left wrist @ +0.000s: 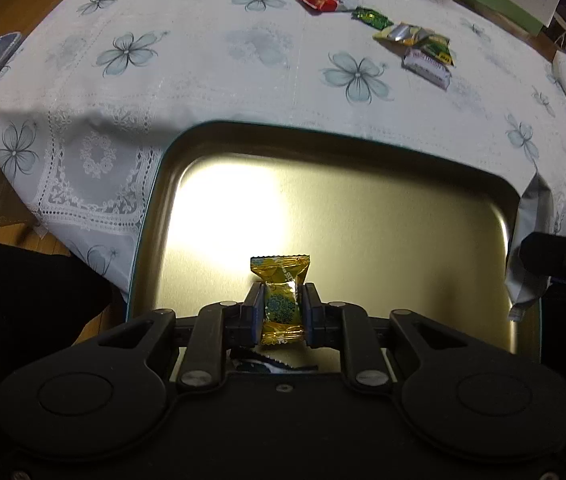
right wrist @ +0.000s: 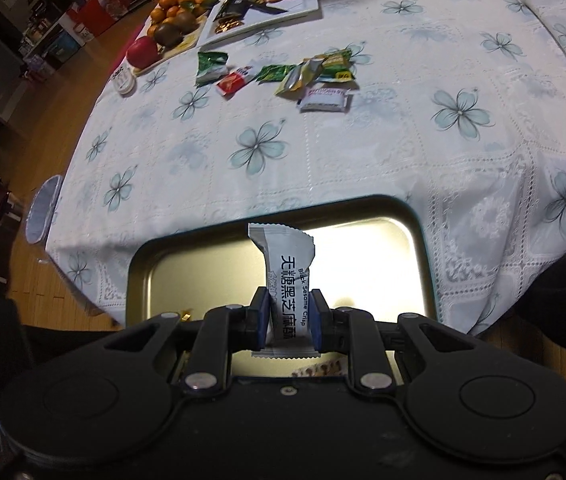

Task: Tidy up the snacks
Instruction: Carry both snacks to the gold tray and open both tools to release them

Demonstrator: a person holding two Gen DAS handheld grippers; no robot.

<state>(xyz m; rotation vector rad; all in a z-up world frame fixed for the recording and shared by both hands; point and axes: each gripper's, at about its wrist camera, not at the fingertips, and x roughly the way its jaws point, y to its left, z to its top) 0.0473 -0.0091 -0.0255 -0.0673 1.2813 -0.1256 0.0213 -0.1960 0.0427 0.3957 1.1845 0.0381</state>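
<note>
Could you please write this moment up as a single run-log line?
left claw: shut on gold candy | right claw: shut on sesame crisp packet | both over metal tray | loose snacks remain on tablecloth

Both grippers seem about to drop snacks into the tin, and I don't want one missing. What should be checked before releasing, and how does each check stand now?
1. left gripper shut on the gold candy: ok.
2. right gripper shut on the sesame crisp packet: ok.
3. Gold candy over the tin tray, inside its rim: ok.
4. Sesame crisp packet over the tray rather than the tablecloth: ok.
5. Bare tray floor ahead of each gripper: ok.
6. How high each snack hangs above the tray floor: cannot tell.
</note>
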